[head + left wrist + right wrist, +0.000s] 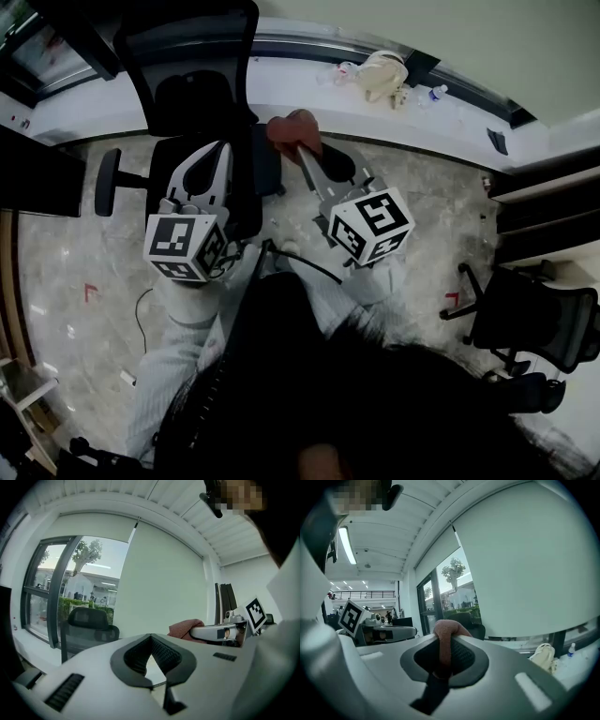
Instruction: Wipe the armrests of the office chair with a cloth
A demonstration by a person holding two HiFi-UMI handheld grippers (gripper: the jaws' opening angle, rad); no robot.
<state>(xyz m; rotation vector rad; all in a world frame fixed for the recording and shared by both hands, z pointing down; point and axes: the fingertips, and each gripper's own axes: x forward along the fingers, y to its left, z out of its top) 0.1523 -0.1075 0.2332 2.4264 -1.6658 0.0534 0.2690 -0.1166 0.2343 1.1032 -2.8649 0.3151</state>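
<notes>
- Your right gripper (302, 150) pinches the reddish-brown cloth (293, 131). A fold bulges above the jaw tips and the rest runs down between the pads.
- Your left gripper (215, 148) has its jaws pressed together at the tips, with nothing between them.
- The left gripper is just beside the right one, and both are above the seat of the black office chair (187, 66).
- One armrest (108, 183) juts out to the left of your left gripper, apart from it.
- Each gripper's cube (186, 246) bears black-and-white square markers.
- Beyond and to the right of the cloth, a beige bag (384, 75) lies on the window ledge (300, 80).
</notes>
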